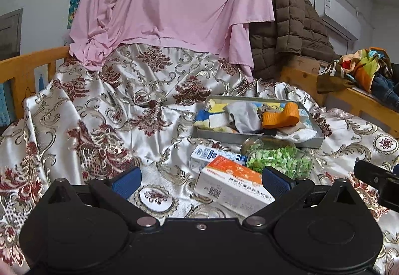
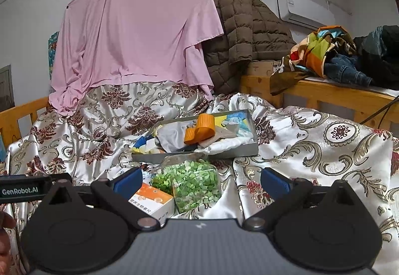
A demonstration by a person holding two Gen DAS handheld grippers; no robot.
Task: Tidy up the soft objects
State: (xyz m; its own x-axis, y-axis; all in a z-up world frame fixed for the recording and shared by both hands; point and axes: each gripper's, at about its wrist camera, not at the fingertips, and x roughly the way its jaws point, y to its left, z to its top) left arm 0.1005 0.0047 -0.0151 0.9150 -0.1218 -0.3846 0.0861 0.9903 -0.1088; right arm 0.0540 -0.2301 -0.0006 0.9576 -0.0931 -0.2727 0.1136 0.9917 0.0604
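A grey tray [image 1: 249,138] [image 2: 199,156] lies on the patterned bedspread and holds soft things: a grey cloth [image 1: 243,115] [image 2: 172,136], an orange band [image 1: 281,116] [image 2: 200,128], yellow, blue and white pieces. In front of it lie a clear jar of green bits [image 1: 279,159] [image 2: 192,181], an orange-and-white box [image 1: 232,181] [image 2: 153,199] and a blue-and-white box [image 1: 212,155]. My left gripper [image 1: 200,181] is open and empty, just in front of the boxes. My right gripper [image 2: 200,181] is open and empty, in front of the jar.
The silky floral bedspread [image 1: 99,125] [image 2: 311,150] covers the bed. A pink sheet [image 1: 169,6] [image 2: 134,33] and a brown quilted jacket [image 1: 289,26] [image 2: 244,35] hang behind. Wooden rails [image 1: 22,68] [image 2: 324,95] flank the bed; clothes [image 2: 336,55] pile on the right rail.
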